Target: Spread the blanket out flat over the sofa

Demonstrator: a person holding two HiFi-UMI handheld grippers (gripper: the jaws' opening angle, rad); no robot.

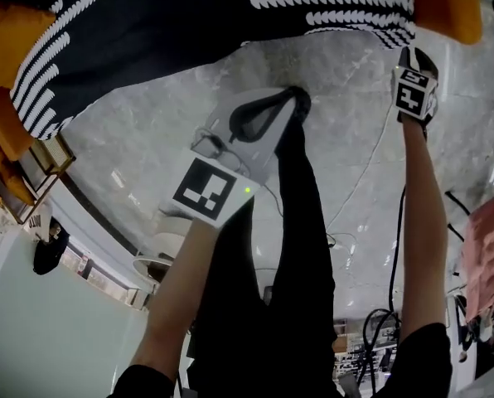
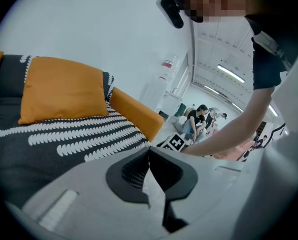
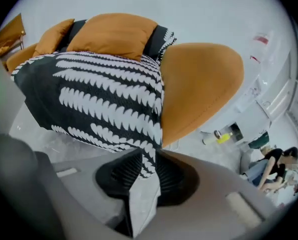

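The blanket (image 3: 104,104), black cloth with rows of white leaves, lies draped over the seat and front of the orange sofa (image 3: 199,89). My right gripper (image 3: 148,166) is released, its ribbed pads apart and the hem corner at the gap. My left gripper (image 2: 149,156) is clenched on nothing. Only the right gripper view shows the sofa's rounded arm. The head view adds the veined grey floor (image 1: 355,164).

The left gripper (image 2: 149,150) and right gripper (image 3: 148,156) are pale grey plastic shells bearing black-and-white marker cubes (image 1: 204,191). The person wears black short sleeves (image 1: 425,356) and black trousers (image 1: 290,305).
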